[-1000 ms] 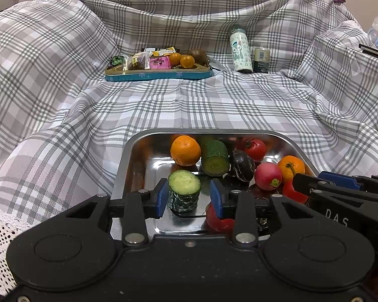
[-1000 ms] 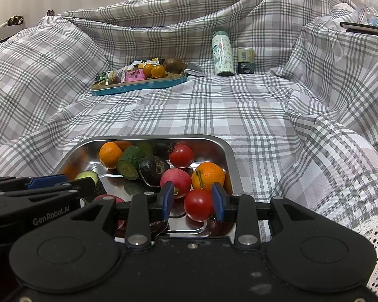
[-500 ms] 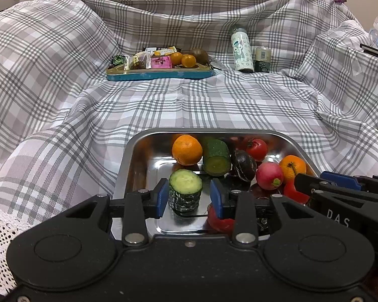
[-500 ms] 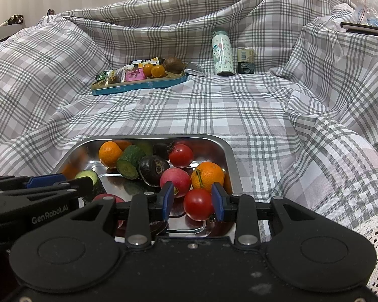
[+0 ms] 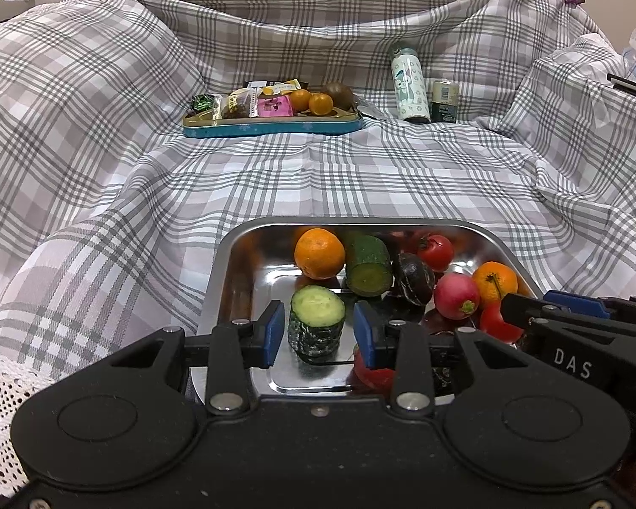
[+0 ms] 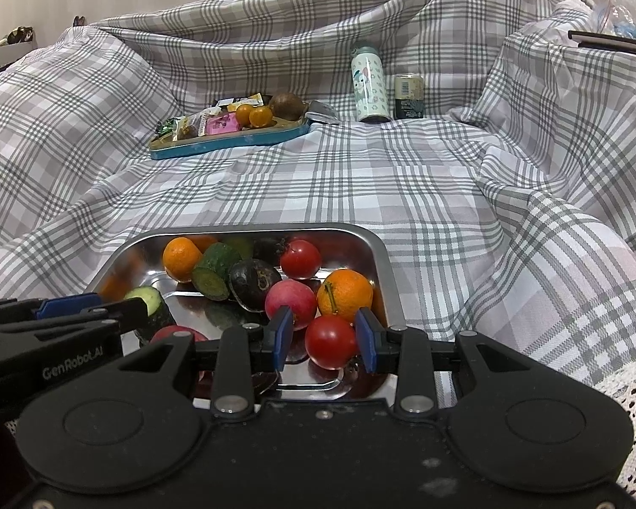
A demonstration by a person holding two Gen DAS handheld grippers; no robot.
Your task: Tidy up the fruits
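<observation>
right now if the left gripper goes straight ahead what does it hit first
The left gripper is open around the upright cucumber chunk, so the chunk comes first. Beyond it lies the other cucumber piece, beside the orange, though depth is hard to judge.

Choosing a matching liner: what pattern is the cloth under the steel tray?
Grey and white plaid cloth, clearest in the right wrist view.

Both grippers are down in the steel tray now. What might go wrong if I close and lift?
The left gripper straddles an upright cucumber piece with gaps either side; an uneven close might topple it. The right gripper brackets a tomato that appears to touch the pink radish and orange, so lifting might roll them. The grippers sit close together and might collide.
</observation>
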